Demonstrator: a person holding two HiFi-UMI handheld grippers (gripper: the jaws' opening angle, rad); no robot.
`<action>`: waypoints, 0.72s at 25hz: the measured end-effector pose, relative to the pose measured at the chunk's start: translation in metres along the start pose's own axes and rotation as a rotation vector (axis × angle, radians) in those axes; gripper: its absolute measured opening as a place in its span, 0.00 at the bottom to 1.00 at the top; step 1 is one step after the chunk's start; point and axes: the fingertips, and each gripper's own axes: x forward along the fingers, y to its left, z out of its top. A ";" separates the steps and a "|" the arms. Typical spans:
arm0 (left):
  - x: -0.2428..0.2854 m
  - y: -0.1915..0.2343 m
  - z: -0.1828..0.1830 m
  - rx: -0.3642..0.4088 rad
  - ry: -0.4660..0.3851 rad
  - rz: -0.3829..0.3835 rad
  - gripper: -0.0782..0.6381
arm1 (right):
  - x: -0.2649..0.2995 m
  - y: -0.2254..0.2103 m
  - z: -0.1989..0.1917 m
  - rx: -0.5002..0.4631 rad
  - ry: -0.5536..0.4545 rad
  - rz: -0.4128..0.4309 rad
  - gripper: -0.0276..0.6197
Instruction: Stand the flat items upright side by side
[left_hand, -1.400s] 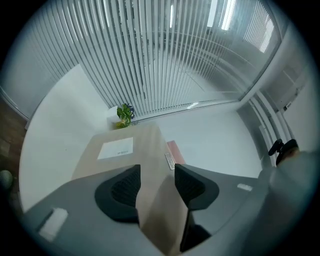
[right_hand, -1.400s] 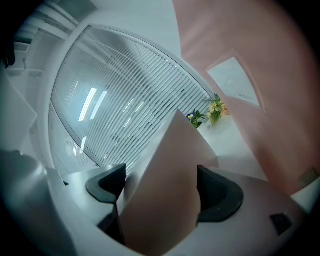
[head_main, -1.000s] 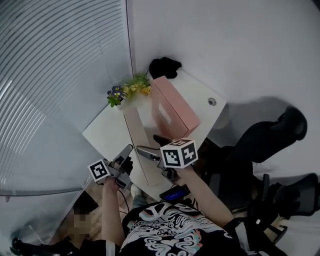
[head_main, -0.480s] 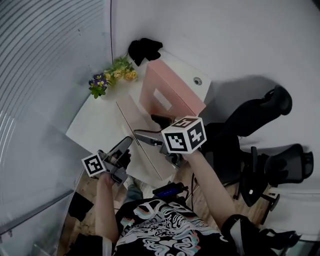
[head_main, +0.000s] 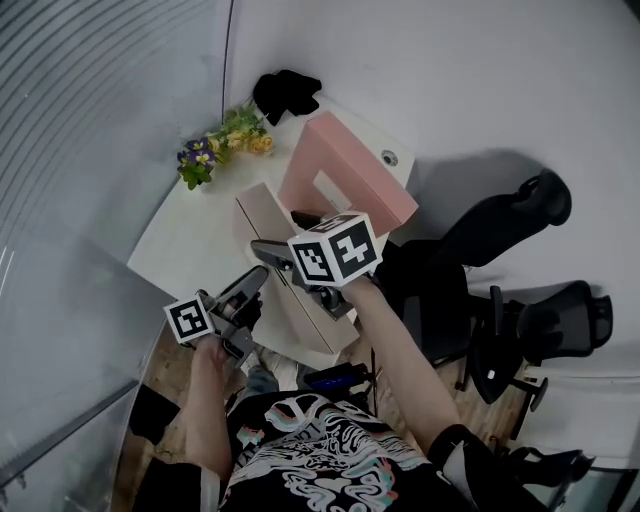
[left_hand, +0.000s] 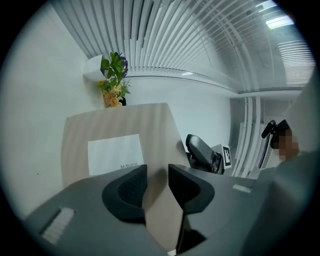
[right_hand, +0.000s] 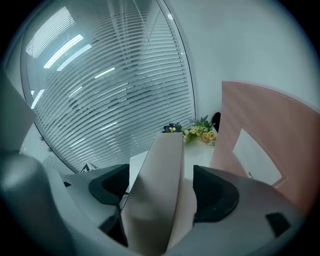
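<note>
In the head view, the beige box is seen tipped up on its long edge on the white table, just beside the standing pink box. It is squeezed by the right gripper. The left gripper has just been closing, and the near corner is pinched. The box looks stiff, light and smooth, so a firm hold on the edges is needed.

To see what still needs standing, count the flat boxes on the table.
2. The pink box stands upright on the table. The beige box leans up beside it, gripped by the left gripper and the right gripper. More may hide behind them.
</note>
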 end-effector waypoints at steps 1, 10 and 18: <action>0.000 0.000 -0.001 -0.002 0.006 0.001 0.27 | 0.001 -0.001 0.002 -0.007 0.007 -0.010 0.66; 0.001 -0.001 -0.002 0.001 0.032 -0.002 0.27 | 0.015 0.005 0.008 -0.046 0.071 -0.021 0.64; -0.001 -0.003 -0.002 -0.001 0.039 0.007 0.27 | 0.020 0.007 0.005 -0.091 0.081 -0.065 0.55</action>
